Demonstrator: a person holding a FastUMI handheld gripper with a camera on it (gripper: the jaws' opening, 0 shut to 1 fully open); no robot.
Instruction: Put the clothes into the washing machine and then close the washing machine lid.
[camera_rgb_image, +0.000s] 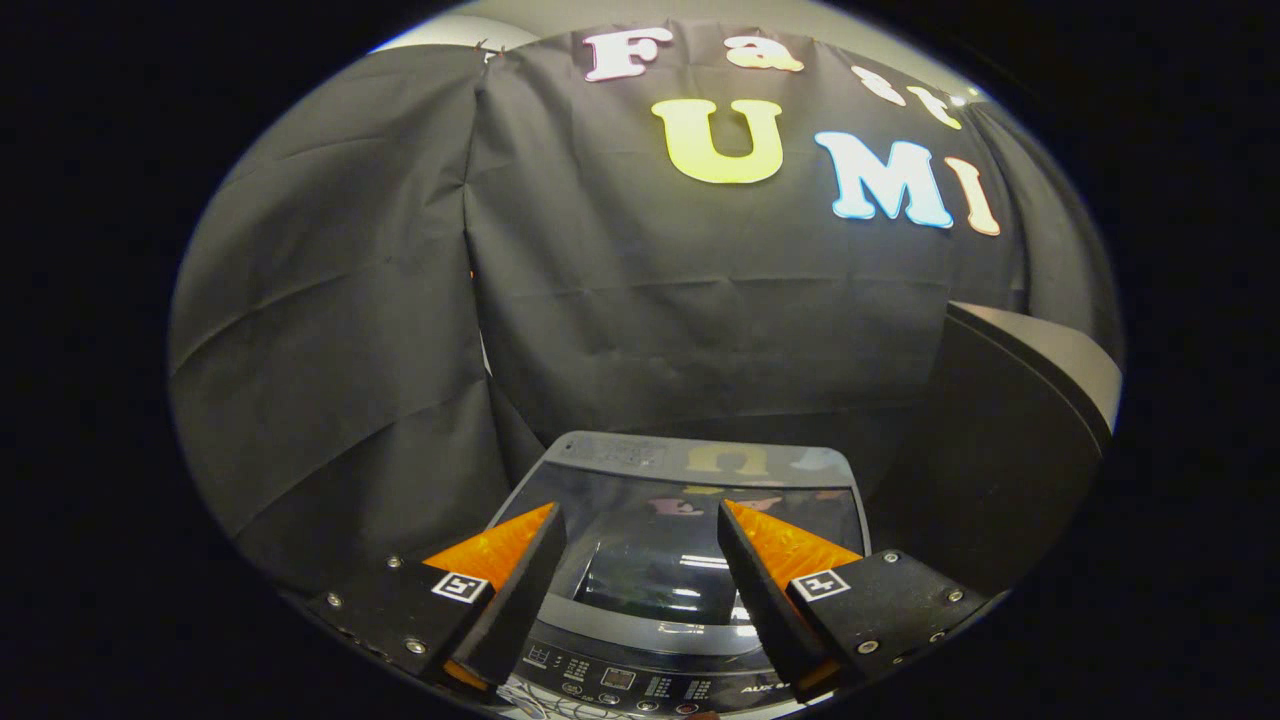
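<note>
Jaws are spread wide, nothing between them; gripper (640, 570) hangs above the washing machine (680, 560), in the lower centre of the frame.

Key relation: the machine sits straight ahead of and below the jaws, and its glass lid (690, 520) fills the gap between the two fingers. The lid's long axis runs away from the gripper toward the black cloth backdrop (650, 330). The control panel (640, 685) is the nearest part, at the very bottom of the frame under the fingers.

Lid look: dark, glossy, reflecting lights. It seems to lie flat, i.e. shut (judgement only, reflections make it hard to be sure). Grey band along its far edge.

No clothes that I can pick out. A dark curved object (1010, 430) stands at the right of the frame, beside the machine; can't tell what it is.

Read on the task: either at the very start or at the end, can't tell which. If the lid needs opening, the near edge just beyond the panel is the likely grab point.
</note>
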